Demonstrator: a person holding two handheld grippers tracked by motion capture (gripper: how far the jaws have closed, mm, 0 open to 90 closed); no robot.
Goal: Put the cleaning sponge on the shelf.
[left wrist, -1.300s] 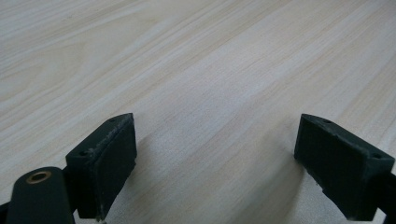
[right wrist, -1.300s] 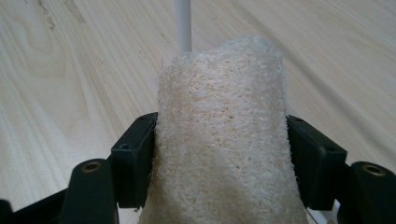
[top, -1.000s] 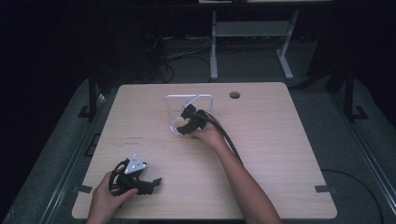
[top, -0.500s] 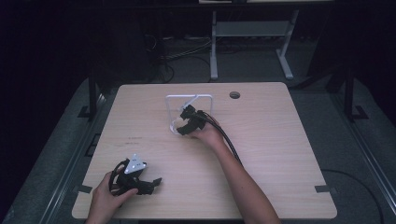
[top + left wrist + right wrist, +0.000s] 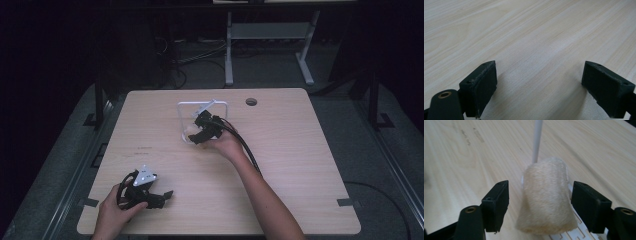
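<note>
A cream fuzzy roll (image 5: 546, 195) stands on a white slotted base, with a thin white rod (image 5: 537, 140) rising behind it. My right gripper (image 5: 540, 202) straddles the roll with its jaws open; a clear gap shows at the left pad (image 5: 496, 205). In the high view the right gripper (image 5: 196, 136) sits at the lower left corner of a white square frame (image 5: 202, 103) in the middle of the table. Near the front left edge, my left gripper (image 5: 162, 196) rests low over bare wood, jaws wide open (image 5: 539, 82) and nothing between them.
The light wooden table (image 5: 300, 150) has a round cable hole (image 5: 251, 102) right of the frame. The right gripper's black cable (image 5: 247, 150) trails along the forearm. A grey metal stand (image 5: 270, 35) is on the dark floor beyond the far edge.
The right gripper has lifted slightly beside the white frame. The left gripper has stayed where it was.
</note>
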